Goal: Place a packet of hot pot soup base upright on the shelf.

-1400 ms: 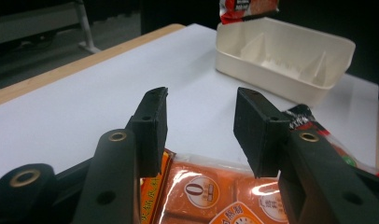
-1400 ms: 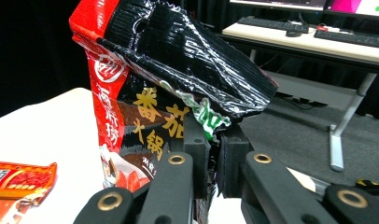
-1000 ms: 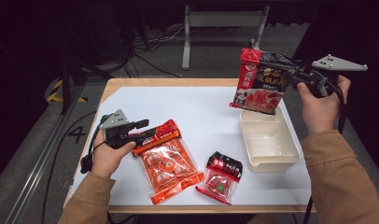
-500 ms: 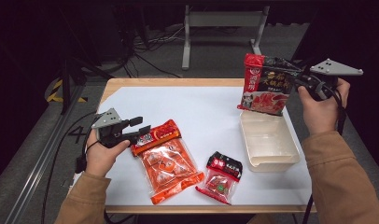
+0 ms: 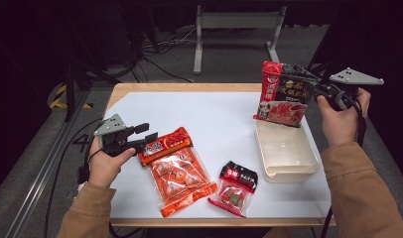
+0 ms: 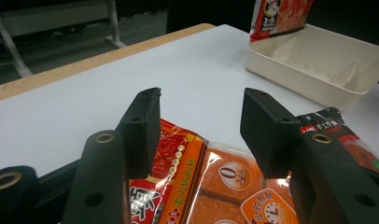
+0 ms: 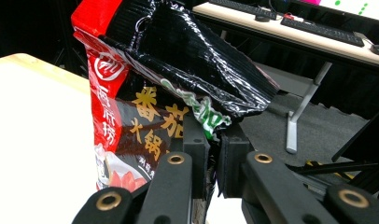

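A large orange snack packet (image 5: 179,173) lies flat on the white table sheet (image 5: 219,114), near the front left. My left gripper (image 5: 148,132) is open at its top edge. In the left gripper view the jaws (image 6: 200,100) stand apart over the orange packet (image 6: 225,186) without pressing on it. My right gripper (image 5: 314,90) is shut on the side of a red and black packet (image 5: 284,94), held upright above the far end of a white plastic container (image 5: 289,171). In the right gripper view the pads (image 7: 213,135) pinch that packet's (image 7: 145,84) crinkled edge.
A small black and red packet (image 5: 236,186) lies near the front edge, between the orange packet and the container. The table's wooden rim (image 5: 189,87) borders the sheet. A metal stand (image 5: 236,22) and cables sit on the floor beyond.
The red and black packet in my right gripper has swung a little right and turned more upright over the container. The left gripper has stayed nearly in place at the orange packet.
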`<control>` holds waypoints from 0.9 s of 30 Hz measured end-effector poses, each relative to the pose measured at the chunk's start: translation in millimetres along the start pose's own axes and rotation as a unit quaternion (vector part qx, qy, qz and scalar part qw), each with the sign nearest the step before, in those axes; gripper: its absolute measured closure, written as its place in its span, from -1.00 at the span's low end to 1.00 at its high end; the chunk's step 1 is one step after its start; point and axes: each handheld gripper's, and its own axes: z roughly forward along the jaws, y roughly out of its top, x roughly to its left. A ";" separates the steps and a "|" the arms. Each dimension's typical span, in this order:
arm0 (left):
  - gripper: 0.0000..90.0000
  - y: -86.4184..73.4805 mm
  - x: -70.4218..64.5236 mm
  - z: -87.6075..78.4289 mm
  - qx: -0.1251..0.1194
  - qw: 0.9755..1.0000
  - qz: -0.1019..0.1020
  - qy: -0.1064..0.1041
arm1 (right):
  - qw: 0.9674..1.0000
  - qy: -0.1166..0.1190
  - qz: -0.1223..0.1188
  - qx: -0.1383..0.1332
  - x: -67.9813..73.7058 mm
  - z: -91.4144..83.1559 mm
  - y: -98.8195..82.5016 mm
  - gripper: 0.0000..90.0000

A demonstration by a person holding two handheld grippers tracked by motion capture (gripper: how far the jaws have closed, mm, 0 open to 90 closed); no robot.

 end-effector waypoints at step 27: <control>0.07 -1.6 0.2 0.1 0.002 1.000 -0.002 -0.002 | 0.999 0.024 -0.046 -0.003 2.3 15.2 -26.1 0.85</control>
